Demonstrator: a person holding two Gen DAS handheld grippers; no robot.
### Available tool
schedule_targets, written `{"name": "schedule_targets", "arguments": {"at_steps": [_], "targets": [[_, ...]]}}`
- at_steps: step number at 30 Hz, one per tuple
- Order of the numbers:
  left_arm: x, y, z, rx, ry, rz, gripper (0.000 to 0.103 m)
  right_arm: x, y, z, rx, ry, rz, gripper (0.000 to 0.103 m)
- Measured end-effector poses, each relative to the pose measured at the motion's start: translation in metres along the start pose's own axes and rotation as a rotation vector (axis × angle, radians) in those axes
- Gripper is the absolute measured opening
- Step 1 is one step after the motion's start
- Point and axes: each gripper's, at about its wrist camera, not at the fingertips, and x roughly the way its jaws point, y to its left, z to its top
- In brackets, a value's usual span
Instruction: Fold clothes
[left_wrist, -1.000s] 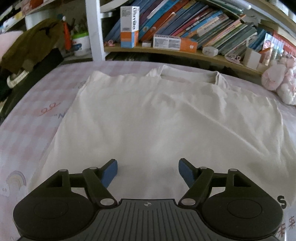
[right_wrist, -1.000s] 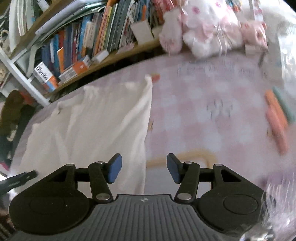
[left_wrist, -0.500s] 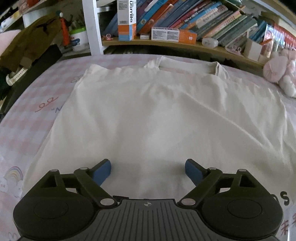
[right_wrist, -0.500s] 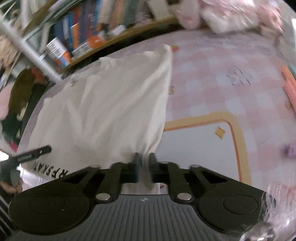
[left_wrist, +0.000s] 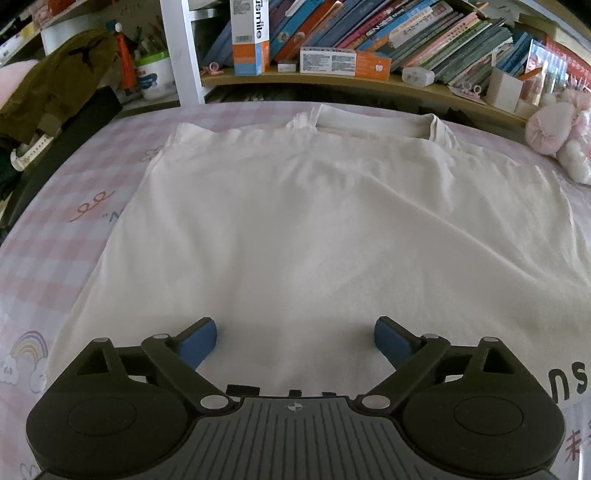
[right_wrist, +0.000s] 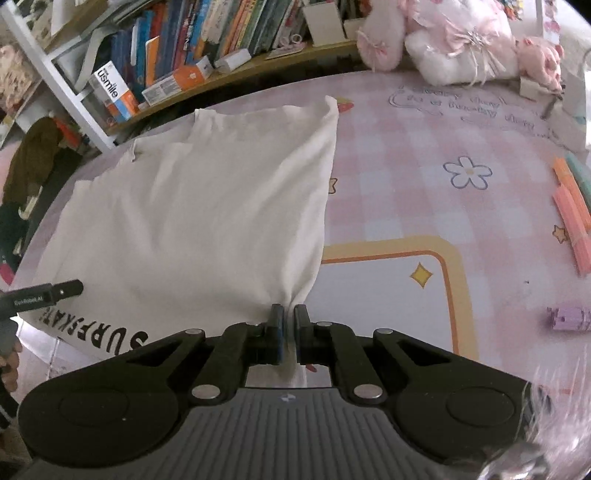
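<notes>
A cream T-shirt (left_wrist: 314, 229) lies spread on a pink checked mat (left_wrist: 48, 240), its collar toward the bookshelf. It also shows in the right wrist view (right_wrist: 184, 229), with black lettering on its near part. My left gripper (left_wrist: 295, 341) is open above the shirt's near part, its jaws wide apart and holding nothing. My right gripper (right_wrist: 289, 317) is shut on the shirt's near right corner, and the cloth bunches between its fingers. Part of my left gripper shows at the left edge of the right wrist view (right_wrist: 40, 295).
A bookshelf (left_wrist: 369, 77) with books and boxes runs along the far side. Pink plush toys (right_wrist: 461, 48) sit at the far right. Dark clothes (left_wrist: 51, 92) hang at the left. Pink and green sticks (right_wrist: 572, 206) and a purple block (right_wrist: 569, 319) lie on the mat (right_wrist: 424, 177) at the right.
My right gripper moved left onto the shirt's near right corner and shut on it. My left gripper opened wider and pulled back slightly over the shirt.
</notes>
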Motion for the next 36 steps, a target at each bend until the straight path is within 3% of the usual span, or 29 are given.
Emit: {"name": "schedule_targets", "arguments": {"at_steps": [3, 5, 10, 13, 17, 18, 20, 23, 27, 36], "targets": [[0.003, -0.003, 0.000, -0.004, -0.007, 0.008, 0.100, 0.000, -0.001, -0.001, -0.005, 0.000, -0.006, 0.007], [0.003, -0.004, -0.001, -0.017, -0.011, 0.017, 0.100, -0.001, 0.002, -0.002, -0.018, -0.008, -0.032, 0.022], [-0.001, -0.004, -0.004, -0.052, -0.014, 0.032, 0.100, -0.007, 0.015, -0.002, -0.095, -0.043, -0.057, 0.038], [-0.006, -0.002, -0.007, -0.085, -0.021, 0.033, 0.100, -0.001, 0.016, -0.003, -0.078, -0.006, -0.046, 0.038], [-0.005, -0.003, -0.010, -0.055, -0.005, 0.037, 0.100, 0.004, 0.016, -0.006, -0.055, 0.019, -0.043, 0.040], [-0.005, -0.002, -0.009, -0.056, -0.006, 0.036, 0.100, 0.005, 0.017, -0.006, -0.063, 0.021, -0.044, 0.040], [-0.004, -0.001, -0.009, -0.059, -0.006, 0.035, 0.100, 0.007, 0.019, -0.007, -0.083, 0.036, -0.022, 0.016], [-0.005, -0.002, -0.010, -0.061, -0.006, 0.036, 0.101, 0.008, 0.021, -0.007, -0.114, 0.038, -0.002, 0.008], [-0.006, -0.003, -0.010, -0.055, 0.006, 0.027, 0.101, -0.001, 0.013, -0.007, -0.107, -0.004, -0.019, 0.007], [-0.007, -0.002, -0.012, -0.025, 0.014, 0.004, 0.103, 0.004, 0.010, -0.009, -0.090, 0.015, -0.034, 0.007]]}}
